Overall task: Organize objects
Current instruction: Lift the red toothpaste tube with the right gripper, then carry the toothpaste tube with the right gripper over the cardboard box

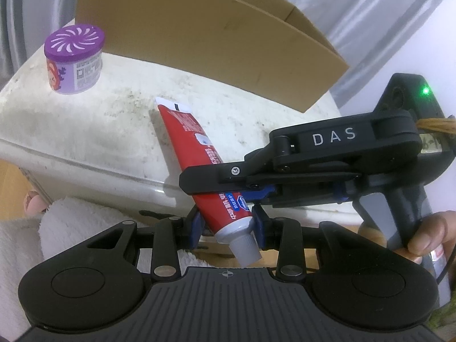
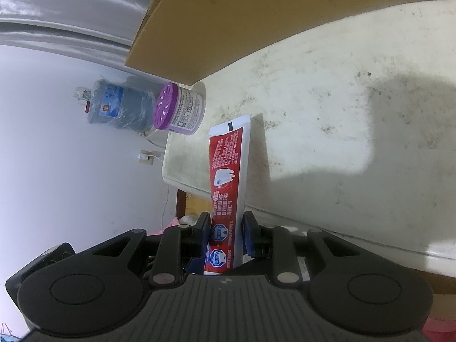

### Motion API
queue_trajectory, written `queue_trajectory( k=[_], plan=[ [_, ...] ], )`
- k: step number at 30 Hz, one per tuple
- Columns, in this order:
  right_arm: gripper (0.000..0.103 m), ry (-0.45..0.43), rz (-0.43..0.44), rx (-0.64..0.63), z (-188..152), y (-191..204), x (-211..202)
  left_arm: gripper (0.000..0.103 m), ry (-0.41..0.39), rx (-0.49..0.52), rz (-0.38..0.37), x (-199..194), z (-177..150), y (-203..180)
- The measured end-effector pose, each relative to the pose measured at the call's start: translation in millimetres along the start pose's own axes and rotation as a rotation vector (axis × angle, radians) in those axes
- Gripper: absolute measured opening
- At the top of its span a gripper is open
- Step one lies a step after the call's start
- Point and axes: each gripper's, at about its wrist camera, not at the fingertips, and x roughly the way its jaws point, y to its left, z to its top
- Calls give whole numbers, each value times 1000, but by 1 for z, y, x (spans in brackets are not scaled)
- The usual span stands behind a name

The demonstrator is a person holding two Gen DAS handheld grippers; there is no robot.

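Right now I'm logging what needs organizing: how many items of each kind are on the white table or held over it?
Toothpaste tube: 1
Purple-lidded jar: 1
Cardboard box: 1
Total: 3

Colours I'm seeing from here: toothpaste tube (image 1: 199, 154) bright red, white crimped end with black mark, white ribbed cap, blue badges near neck. Air freshener jar (image 1: 73, 59) purple, lid white swirl pattern, label lilac with QR block. Cardboard box (image 1: 205, 37) plain tan. Tabletop (image 1: 85, 131) off-white, dark speckles. Both grippers' fingers (image 1: 258, 222) black, blue pads.
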Motion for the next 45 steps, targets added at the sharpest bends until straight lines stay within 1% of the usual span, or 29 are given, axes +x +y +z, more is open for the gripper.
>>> queue_trajectory(
  k=[6,11,23,34,45],
  plan=[
    [28,-7,7,-7,1,1,-2,35,-23,-2,24,-1,1,-4],
    [27,-19,21,-17,2,3,-5,35,-46,32,54,-1,3,-12],
    [28,-54,30,-70,3,14,-14,35,-86,67,73,-9,8,-13],
    [28,-108,45,-164,6,45,-35,35,-167,120,101,-32,22,-28],
    [28,-202,80,-254,17,83,-73,35,-265,209,110,-62,50,-52]
  ],
)
